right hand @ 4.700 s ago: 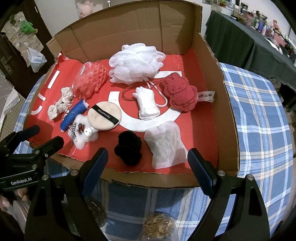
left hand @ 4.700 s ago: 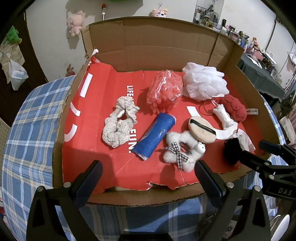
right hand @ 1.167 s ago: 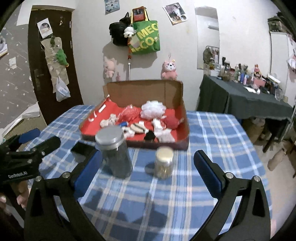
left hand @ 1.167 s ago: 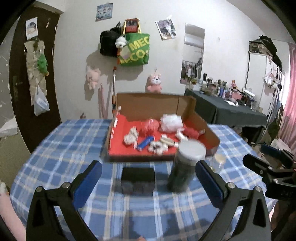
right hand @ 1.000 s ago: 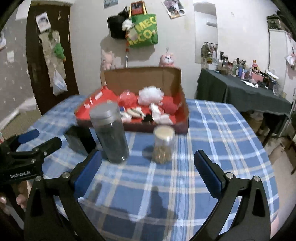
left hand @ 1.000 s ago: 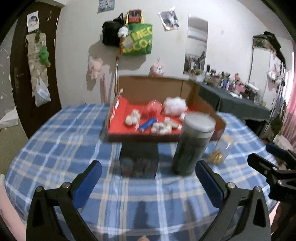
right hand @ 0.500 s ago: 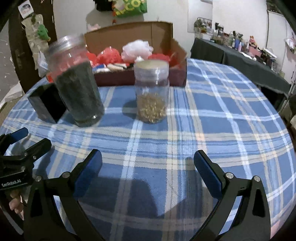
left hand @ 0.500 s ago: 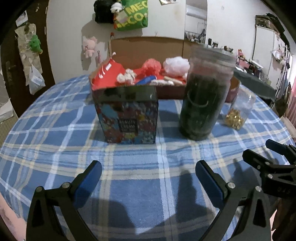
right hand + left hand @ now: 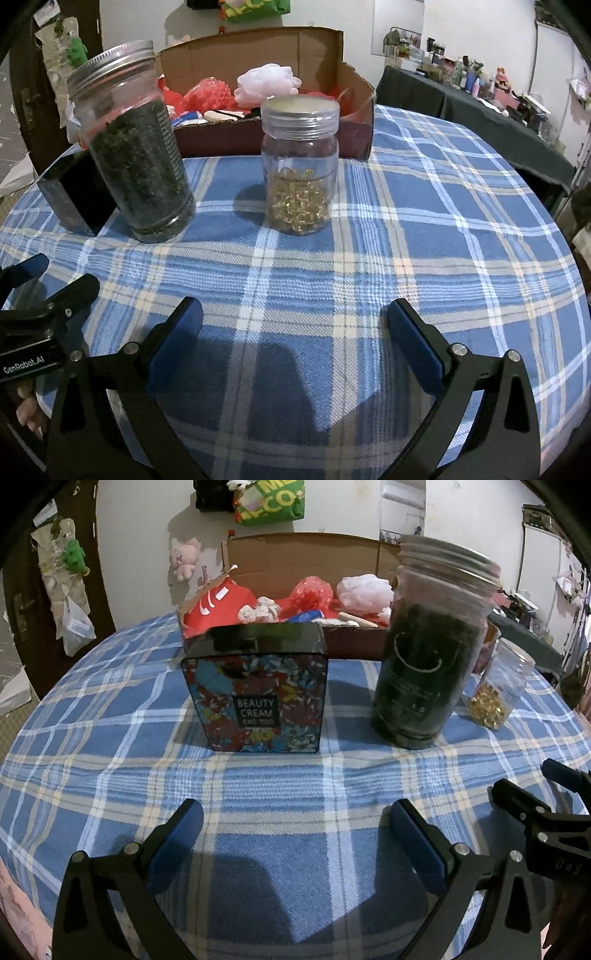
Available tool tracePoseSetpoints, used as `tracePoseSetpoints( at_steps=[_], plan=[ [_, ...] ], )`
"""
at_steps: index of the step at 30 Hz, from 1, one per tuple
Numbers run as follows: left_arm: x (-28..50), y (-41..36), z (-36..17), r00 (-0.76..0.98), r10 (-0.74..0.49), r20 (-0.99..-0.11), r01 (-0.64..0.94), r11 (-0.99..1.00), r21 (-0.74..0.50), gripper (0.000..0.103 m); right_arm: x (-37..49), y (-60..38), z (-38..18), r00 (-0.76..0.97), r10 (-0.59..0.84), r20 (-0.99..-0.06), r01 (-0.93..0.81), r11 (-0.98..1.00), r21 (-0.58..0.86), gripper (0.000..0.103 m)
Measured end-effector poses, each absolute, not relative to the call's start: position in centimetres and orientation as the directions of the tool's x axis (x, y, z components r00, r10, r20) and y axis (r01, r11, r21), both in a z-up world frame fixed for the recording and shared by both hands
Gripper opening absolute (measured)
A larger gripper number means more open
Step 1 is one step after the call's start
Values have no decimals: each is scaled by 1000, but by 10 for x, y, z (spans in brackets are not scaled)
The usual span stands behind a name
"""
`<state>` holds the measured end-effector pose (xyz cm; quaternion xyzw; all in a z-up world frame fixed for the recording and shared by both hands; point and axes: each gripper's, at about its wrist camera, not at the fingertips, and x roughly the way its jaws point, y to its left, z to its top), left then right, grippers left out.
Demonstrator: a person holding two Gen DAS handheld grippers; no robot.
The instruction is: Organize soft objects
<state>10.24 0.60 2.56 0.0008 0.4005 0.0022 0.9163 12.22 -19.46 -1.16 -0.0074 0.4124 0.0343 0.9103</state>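
Box (image 9: 295,557) w/ soft items far behind jars | L gripper (image 9: 295,834) & R gripper (image 9: 291,332) spread wide, empty

On the worktop (image 9: 110,738), a tin (image 9: 258,698) stands at 11 o'clock from the left tool (image 9: 295,830), a tall jar (image 9: 428,657) at 1 o'clock, a small jar (image 9: 498,694) just right of it. The carton (image 9: 295,557) sits behind all three, soft things (image 9: 310,590) in it.
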Motion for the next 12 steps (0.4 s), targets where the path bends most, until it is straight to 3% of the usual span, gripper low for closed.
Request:
tracePoseSetpoints(
  at_steps=[12],
  plan=[
    [103,6,26,678,4,-735,-6,1000,0,103,121,-193,-4,657,58,-752,-69,998,17,103]
  ],
)
